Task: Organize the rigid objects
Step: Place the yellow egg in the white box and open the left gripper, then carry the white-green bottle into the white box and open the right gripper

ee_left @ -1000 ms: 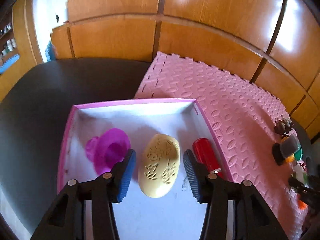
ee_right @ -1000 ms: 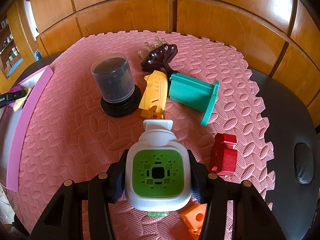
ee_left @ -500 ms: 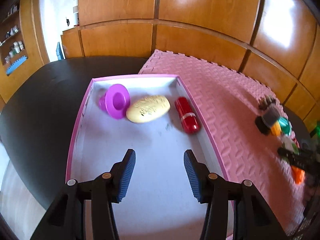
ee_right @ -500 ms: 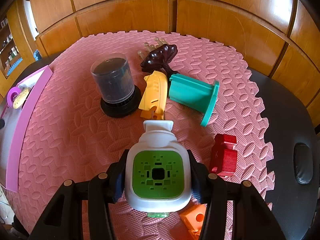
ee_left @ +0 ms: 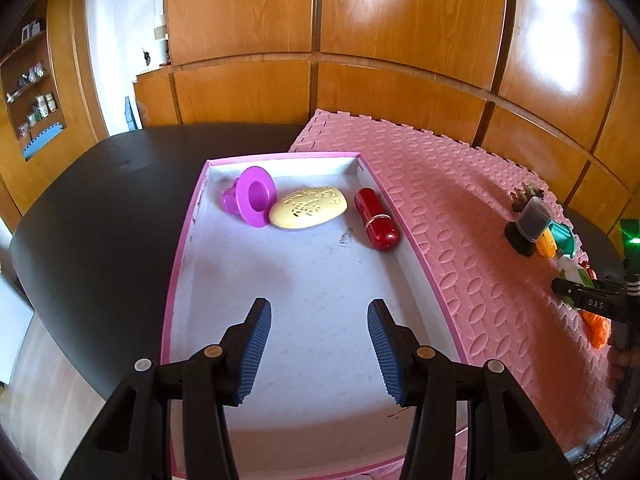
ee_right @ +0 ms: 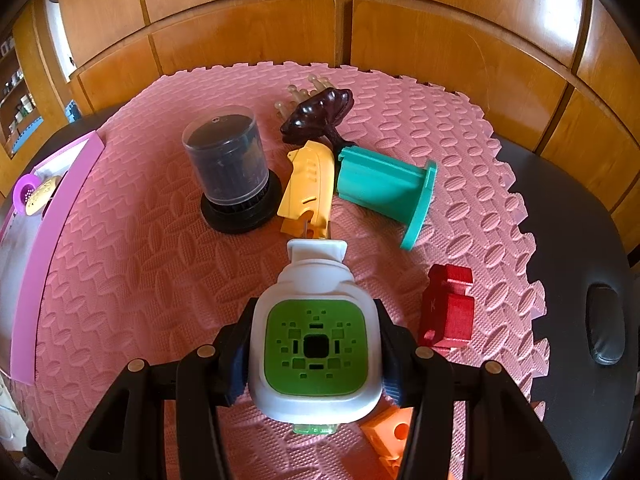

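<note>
While clamped in the right hand-held gripper [ee_right: 316, 364], pads pressed on both flanks at a middling spread, could well slip: the white-and-green gadget [ee_right: 316, 344] looks smooth and rounded, with its neck poking out toward 12 o'clock and free to pivot. Might also snag on lift-off, judging by the orange block [ee_right: 390, 432] tucked under it at 5 o'clock and the yellow piece [ee_right: 308, 184] just beyond its neck. Worth clearing the red block [ee_right: 448, 312] at 3 o'clock too.

Over to the left hand-held gripper [ee_left: 320, 348]: parted, nothing between the blue pads, hovering over bare floor of the pink tray [ee_left: 180, 248]. Risk of crowding there if both arrive together.

Farther out at 12 o'clock, lined up along the tray's far wall: purple cup [ee_left: 254, 196], yellow oval [ee_left: 308, 212], red cylinder [ee_left: 376, 220]. Off at 3 o'clock, the unsorted pile on the pink mat [ee_left: 460, 208].
</note>
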